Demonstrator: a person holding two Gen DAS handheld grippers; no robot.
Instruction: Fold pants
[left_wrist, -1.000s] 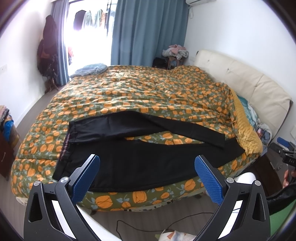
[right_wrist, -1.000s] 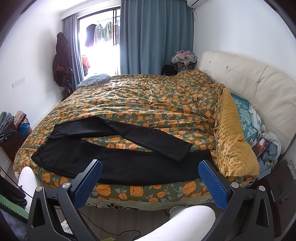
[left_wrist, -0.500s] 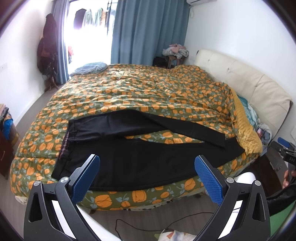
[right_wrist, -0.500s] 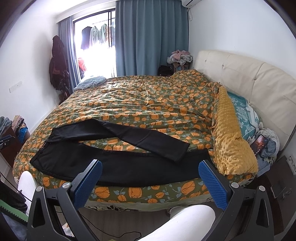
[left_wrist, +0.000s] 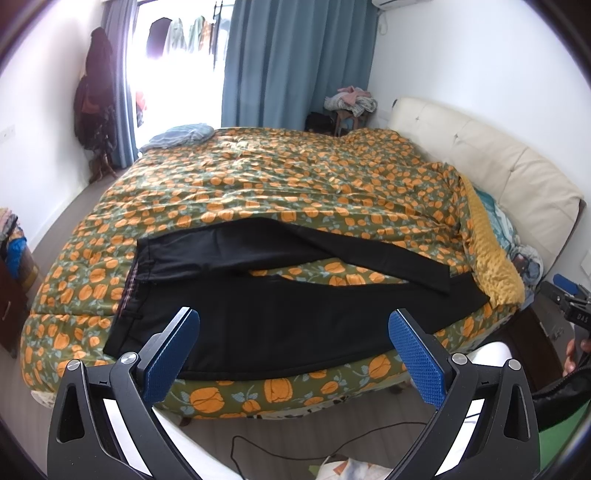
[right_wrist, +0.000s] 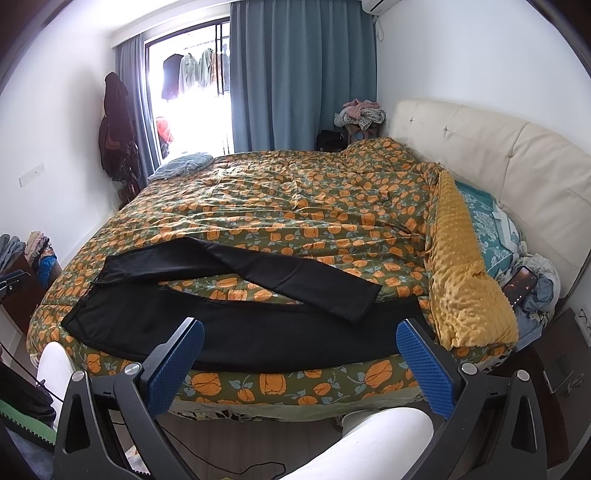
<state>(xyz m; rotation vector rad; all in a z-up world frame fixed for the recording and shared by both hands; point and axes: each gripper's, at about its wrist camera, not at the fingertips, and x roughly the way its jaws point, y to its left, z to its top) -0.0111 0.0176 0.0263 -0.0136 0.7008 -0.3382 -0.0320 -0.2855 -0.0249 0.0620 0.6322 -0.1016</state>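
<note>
Left gripper (left_wrist: 293, 354) held up in the air, blue fingers (left_wrist: 171, 354) wide apart, right gripper (right_wrist: 300, 363) the same, both holding nothing

A pair of long black cloth pants (right_wrist: 236, 317) lies spread out across the near edge of a big bed with an orange-and-green flowery blanket (right_wrist: 295, 206). At the bottom of the frame, the right gripper (right_wrist: 299, 354) hangs wide open with blue bumpy pads (right_wrist: 175, 365), touching nothing.
</note>
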